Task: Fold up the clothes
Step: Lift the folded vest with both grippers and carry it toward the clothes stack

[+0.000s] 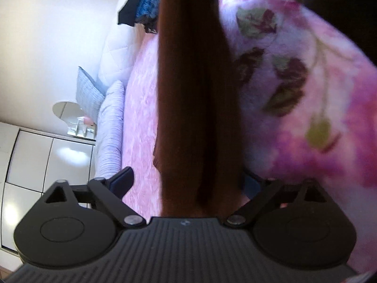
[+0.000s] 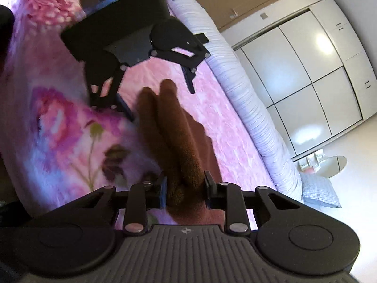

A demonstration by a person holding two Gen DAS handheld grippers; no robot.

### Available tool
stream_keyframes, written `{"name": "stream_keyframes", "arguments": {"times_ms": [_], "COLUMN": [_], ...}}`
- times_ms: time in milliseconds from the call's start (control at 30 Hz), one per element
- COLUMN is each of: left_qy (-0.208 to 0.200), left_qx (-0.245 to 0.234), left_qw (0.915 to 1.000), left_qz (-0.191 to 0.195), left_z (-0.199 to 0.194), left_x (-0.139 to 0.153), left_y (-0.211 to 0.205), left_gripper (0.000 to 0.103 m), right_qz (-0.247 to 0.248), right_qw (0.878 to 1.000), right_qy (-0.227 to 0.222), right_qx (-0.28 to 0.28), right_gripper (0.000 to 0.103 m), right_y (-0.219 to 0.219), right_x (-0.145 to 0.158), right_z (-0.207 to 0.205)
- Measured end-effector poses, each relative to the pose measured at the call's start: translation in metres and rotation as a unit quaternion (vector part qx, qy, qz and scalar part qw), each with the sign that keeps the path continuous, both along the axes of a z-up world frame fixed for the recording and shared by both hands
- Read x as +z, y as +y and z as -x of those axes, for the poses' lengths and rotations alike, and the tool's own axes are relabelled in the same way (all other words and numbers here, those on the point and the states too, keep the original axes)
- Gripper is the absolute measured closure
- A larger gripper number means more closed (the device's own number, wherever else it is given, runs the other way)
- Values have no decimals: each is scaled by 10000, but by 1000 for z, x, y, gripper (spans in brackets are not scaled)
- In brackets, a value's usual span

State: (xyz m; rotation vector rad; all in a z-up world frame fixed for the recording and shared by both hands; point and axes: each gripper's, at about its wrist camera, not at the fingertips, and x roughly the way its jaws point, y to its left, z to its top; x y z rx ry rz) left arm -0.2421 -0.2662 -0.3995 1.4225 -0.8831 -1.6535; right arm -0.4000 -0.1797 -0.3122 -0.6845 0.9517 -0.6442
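A brown fuzzy garment (image 2: 174, 141) is bunched into long folds above the pink bed. My right gripper (image 2: 186, 188) is shut on one end of it. In the left wrist view the same brown garment (image 1: 193, 94) hangs as a long strip between the fingers (image 1: 122, 180) of my left gripper (image 1: 188, 184), which stand wide open on either side of it. In the right wrist view the left gripper (image 2: 160, 103) shows open around the far end of the garment.
A pink floral blanket (image 1: 294, 82) lies on the bed beside a pink sheet (image 2: 223, 129). A white striped duvet roll (image 2: 254, 118) edges the bed. White wardrobe doors (image 2: 306, 75), a round side table (image 2: 334, 162) and dark clothes (image 1: 139, 0) are farther off.
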Motion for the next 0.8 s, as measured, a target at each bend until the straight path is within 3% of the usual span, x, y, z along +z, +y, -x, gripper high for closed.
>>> {"name": "stream_keyframes", "arguments": {"times_ms": [33, 67, 100, 200, 267, 400, 433, 533, 800], "left_qy": [0, 17, 59, 138, 227, 417, 447, 528, 840], "left_qx": [73, 121, 135, 163, 194, 253, 260, 238, 33], "left_qw": [9999, 9996, 9994, 9985, 9979, 9967, 9965, 9965, 9950], "left_qz": [-131, -240, -321, -501, -573, -650, -651, -605, -532], "left_z": [2, 4, 5, 6, 7, 6, 6, 5, -7], "left_x": [1, 1, 2, 3, 7, 18, 20, 24, 37], "left_y": [-5, -9, -9, -9, -13, -18, -19, -15, -19], "left_gripper": [51, 73, 78, 81, 82, 82, 82, 82, 83], "right_qz": [-23, -42, -37, 262, 484, 698, 795, 765, 948], "right_qw": [10000, 9999, 9997, 9976, 9957, 9923, 9913, 9917, 9934], "right_qy": [32, 131, 243, 628, 795, 979, 1001, 937, 512], "right_qx": [16, 40, 69, 120, -15, -284, -312, -435, -383], "right_gripper": [76, 76, 76, 72, 49, 47, 48, 68, 77], "right_y": [1, 3, 6, 20, 22, 20, 20, 15, -8], "right_x": [1, -3, -8, -39, -64, -95, -98, -92, -45], "right_z": [6, 10, 13, 10, -1, -22, -26, -30, -18]}}
